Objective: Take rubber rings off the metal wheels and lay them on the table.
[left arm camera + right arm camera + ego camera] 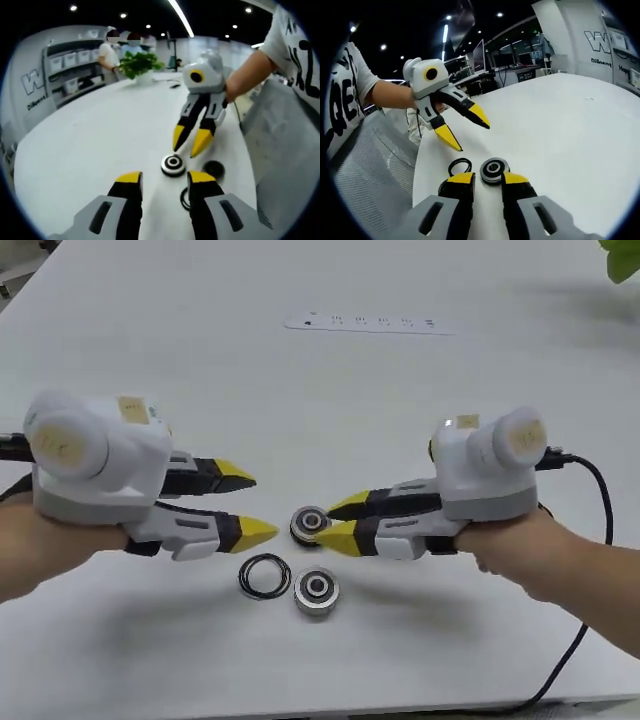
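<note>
Overhead, my left tongs [245, 503] gape wide, and my right tongs [340, 520] sit narrow and empty beside a metal wheel [310, 523]; loose rubber rings [264, 576] lie on the bench [300, 390]. Left gripper view: second wheel [214, 169] nearby. Right gripper view: I'd pinch the wheel's rim, probably soft and stretchy.

Bright, even overhead light, soft shadows on table [420, 370]; gripper views fisheye-warped, bkgd soft, ceiling strip [181, 17] glares.
</note>
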The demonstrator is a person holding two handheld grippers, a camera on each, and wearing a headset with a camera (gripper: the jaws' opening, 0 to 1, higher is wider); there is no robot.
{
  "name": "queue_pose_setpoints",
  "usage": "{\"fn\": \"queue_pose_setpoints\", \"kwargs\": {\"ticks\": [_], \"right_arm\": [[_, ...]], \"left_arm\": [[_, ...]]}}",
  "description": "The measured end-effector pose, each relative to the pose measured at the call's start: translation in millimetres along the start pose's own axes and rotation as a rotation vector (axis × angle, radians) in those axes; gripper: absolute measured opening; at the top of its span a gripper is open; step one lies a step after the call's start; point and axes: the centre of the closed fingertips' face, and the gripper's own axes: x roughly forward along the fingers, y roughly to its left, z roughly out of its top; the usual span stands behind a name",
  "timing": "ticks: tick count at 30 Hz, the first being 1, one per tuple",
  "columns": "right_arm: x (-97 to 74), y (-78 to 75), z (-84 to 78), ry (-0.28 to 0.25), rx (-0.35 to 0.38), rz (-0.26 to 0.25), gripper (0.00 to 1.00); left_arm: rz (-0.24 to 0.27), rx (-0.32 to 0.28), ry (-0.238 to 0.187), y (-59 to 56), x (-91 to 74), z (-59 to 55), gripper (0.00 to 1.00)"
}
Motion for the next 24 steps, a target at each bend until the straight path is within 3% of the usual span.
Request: {"fn": "queue_pose_setpoints", "kwargs": {"ticks": [9, 23, 24], "right_arm": [[2.6, -9.9, -14.1, 0.031, -0.016, -0.025, 0.17], [11.4, -10.9, -16.1, 0.041, -0.054, -0.023, 0.14], [11.5, -11.0, -16.4, 0.041, -0.054, -0.024, 0.14]], "left_arm": [[-0.035, 0.01, 0.016, -8.4, 22.0, 0.8, 0.34], [-0.059, 0.02, 0.057, -14.1, 44.5, -7.1, 0.21], [-0.053, 0.026, 0.044, -11.9, 45.7, -5.8, 0.19]]}}
